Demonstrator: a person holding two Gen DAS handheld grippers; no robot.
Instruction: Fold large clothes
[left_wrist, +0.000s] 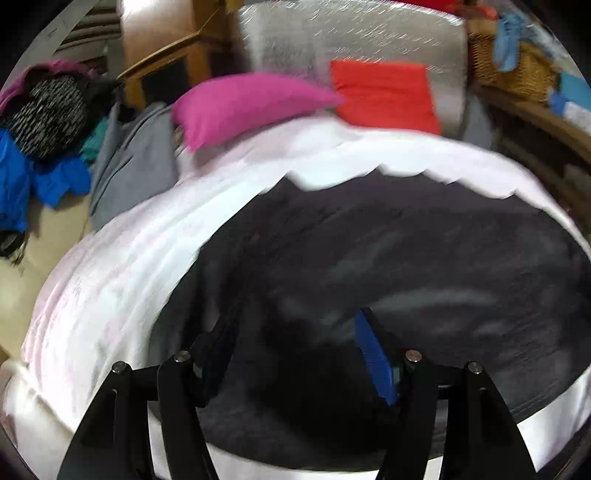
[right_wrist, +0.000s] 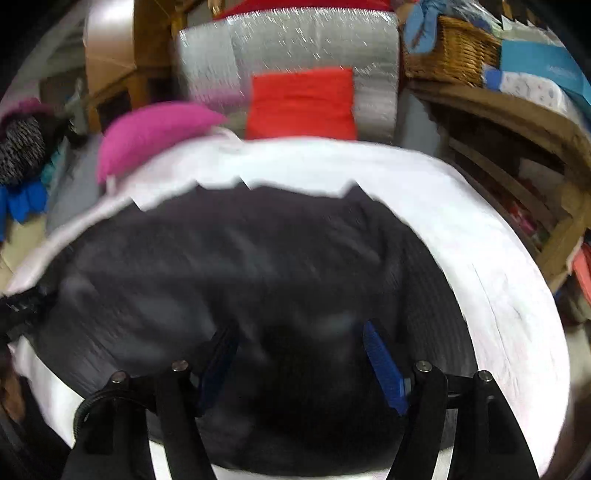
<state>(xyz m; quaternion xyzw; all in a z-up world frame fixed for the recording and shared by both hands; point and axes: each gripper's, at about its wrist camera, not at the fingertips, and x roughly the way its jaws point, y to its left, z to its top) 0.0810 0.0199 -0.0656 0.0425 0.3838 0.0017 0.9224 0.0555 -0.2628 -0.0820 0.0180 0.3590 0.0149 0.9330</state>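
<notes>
Fabric first: a large dark garment (left_wrist: 388, 251) lies spread over the white sheet (left_wrist: 122, 258) of the bed, its far edge running roughly straight across below the pink pillow (left_wrist: 243, 103) and the red cushion (left_wrist: 384, 96). Both views are smeared with motion blur, so fine creases are hard to read. The left gripper (left_wrist: 291, 350) hangs above the near part of the cloth with its fingers spread wide and nothing between them; the right gripper (right_wrist: 299, 358) does the same over its own side, blue pads apart, no fabric pinched. To my eye this is a pause between folds: the cloth looks laid down and released, and both tools are free of it. The next move, I would judge, calls for picking fresh hold points, probably an edge or two corners on one side, closing on a single layer without snagging the sheet beneath, and carrying that edge across evenly so the fold lands square. Clutter, a wicker basket (right_wrist: 454, 51) and a heap of other clothes (left_wrist: 40, 122), sits well clear of the bed.
</notes>
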